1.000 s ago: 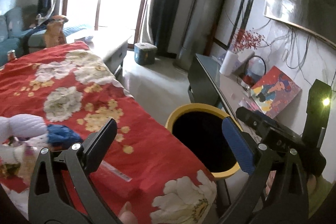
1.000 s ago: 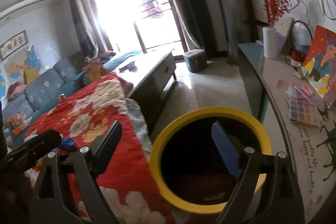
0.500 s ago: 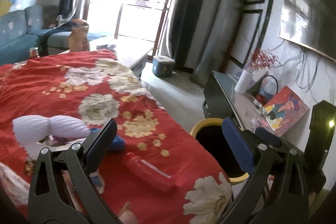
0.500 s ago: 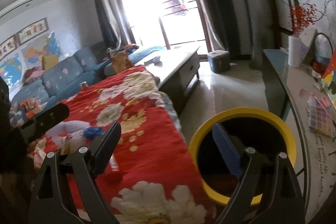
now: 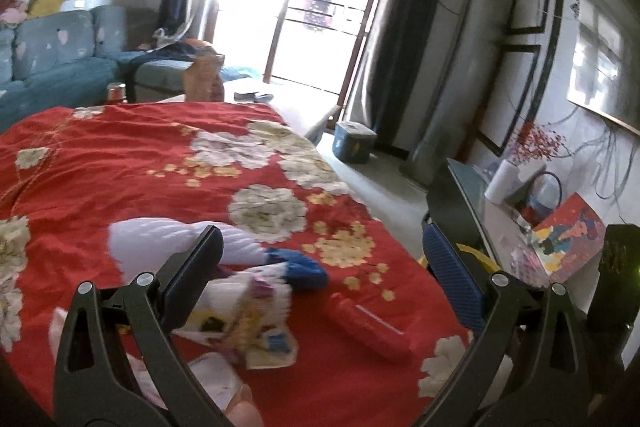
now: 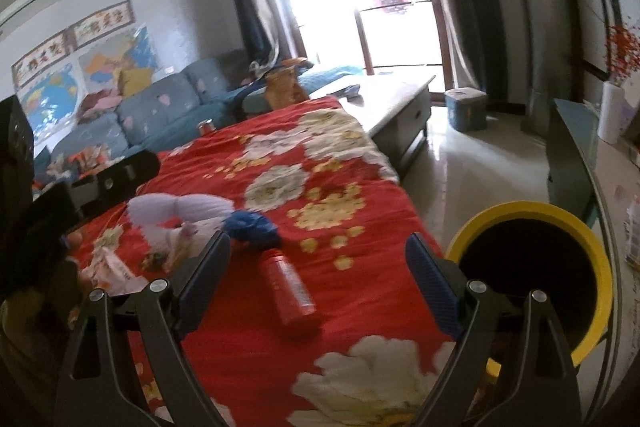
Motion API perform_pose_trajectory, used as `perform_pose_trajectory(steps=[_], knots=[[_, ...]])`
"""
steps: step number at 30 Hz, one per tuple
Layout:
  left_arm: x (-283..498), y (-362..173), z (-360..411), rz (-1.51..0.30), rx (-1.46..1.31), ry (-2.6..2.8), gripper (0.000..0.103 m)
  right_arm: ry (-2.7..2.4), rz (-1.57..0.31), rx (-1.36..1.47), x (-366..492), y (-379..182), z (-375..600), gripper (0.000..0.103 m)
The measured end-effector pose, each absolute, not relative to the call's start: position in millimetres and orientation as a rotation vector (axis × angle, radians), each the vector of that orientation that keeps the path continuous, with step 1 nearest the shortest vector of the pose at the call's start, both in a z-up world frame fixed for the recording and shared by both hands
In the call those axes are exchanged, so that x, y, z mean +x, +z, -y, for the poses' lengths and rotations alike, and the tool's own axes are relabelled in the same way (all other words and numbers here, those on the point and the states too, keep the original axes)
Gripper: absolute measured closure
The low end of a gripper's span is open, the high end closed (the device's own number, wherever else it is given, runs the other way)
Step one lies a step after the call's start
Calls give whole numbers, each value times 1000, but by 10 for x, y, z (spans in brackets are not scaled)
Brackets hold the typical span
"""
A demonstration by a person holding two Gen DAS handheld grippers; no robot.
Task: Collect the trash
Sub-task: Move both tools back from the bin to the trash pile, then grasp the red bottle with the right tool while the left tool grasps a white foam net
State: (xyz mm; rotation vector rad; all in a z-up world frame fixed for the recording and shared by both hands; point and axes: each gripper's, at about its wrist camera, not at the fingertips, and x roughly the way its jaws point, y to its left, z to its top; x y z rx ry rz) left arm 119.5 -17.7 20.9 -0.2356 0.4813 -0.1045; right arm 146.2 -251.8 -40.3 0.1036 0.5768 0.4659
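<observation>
On the cloth, left to right: white bag [image 5: 176, 239], blue wad [image 5: 300, 267], paper scraps [image 5: 256, 327], red bottle [image 5: 370, 323].
Red bottle: smooth cylinder lying flat near the red floral cloth's [image 5: 120, 155] right edge; long axis diagonal.
Left gripper [image 5: 320, 275]: released, jaws wide, nothing held.
Right gripper [image 6: 320, 267]: released, empty, above the bottle.
Right view only: whole yellow-rimmed bin [image 6: 592, 235] beside the cloth's right edge.

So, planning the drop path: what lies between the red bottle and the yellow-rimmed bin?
Only bare red floral cloth between red bottle and bin, per the right wrist view.
</observation>
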Motion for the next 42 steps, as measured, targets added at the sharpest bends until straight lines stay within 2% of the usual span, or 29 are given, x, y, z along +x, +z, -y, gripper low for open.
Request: perform_pose_trajectory(steps=[17, 28, 30, 32, 35, 36, 37, 40, 42], knots=[[1155, -30, -682, -514, -335, 72, 11, 552, -696, -23, 1614, -804, 1892, 17], [1346, -256, -935, -579, -383, 94, 12, 545, -780, -51, 1904, -1085, 1814, 17], [1360, -275, -955, -583, -390, 85, 18, 545, -793, -49, 1925, -1134, 1810, 20], [1376, -298, -956, -585, -397, 72, 29, 550, -808, -48, 1941, -1181, 1807, 27], [1405, -333, -934, -594, -399, 51, 47, 532, -809, -58, 1921, -1249, 1811, 42], [1408, -339, -919, -595, -399, 42, 50, 525, -805, -62, 1909, -1261, 1821, 52], [1409, -337, -913, -595, -398, 38, 56, 522, -803, -68, 1911, -1271, 1824, 57], [1407, -336, -886, -593, -398, 20, 68, 520, -787, -94, 1878, -1278, 1826, 67], [1401, -329, -873, -588, -392, 13, 73, 521, -779, -99, 1847, -1282, 1844, 69]])
